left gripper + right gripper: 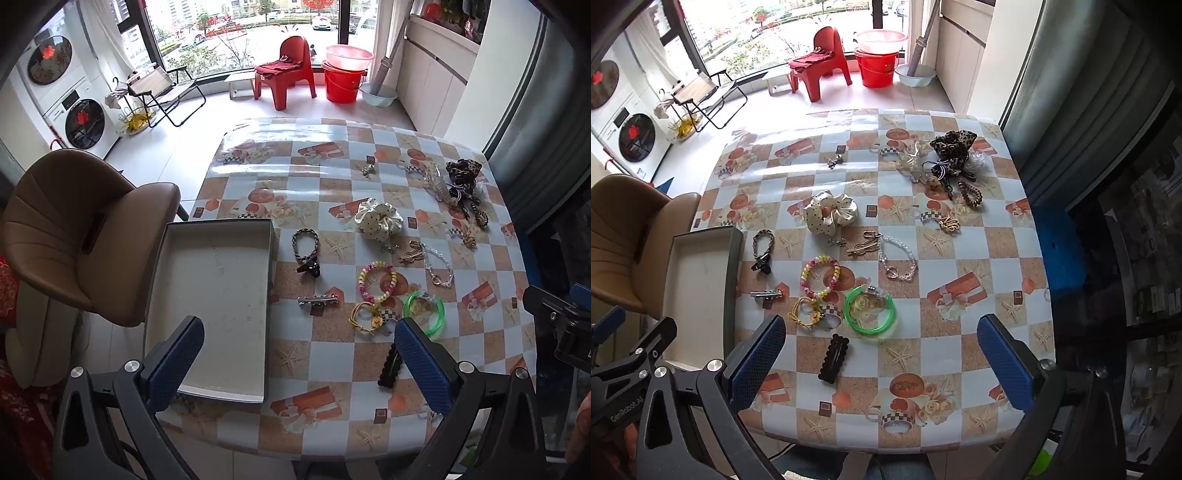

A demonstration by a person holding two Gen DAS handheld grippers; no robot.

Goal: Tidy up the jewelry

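Both grippers, left gripper (299, 363) and right gripper (881, 360), hovering wide, empty; black clip (833, 359) lying flat just ahead, risking pads sliding off.

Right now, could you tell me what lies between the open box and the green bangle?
A silver hair clip nearer the open box, then a yellow cord tie beside the green bangle; both wrist views show it.

One empty box (218, 295) sits on the tabletop (960, 332). Two scrunchies: cream (831, 214), leopard (951, 147). Three bracelets: green (870, 314), pastel (820, 277), clear (899, 258). One black clip (833, 358).
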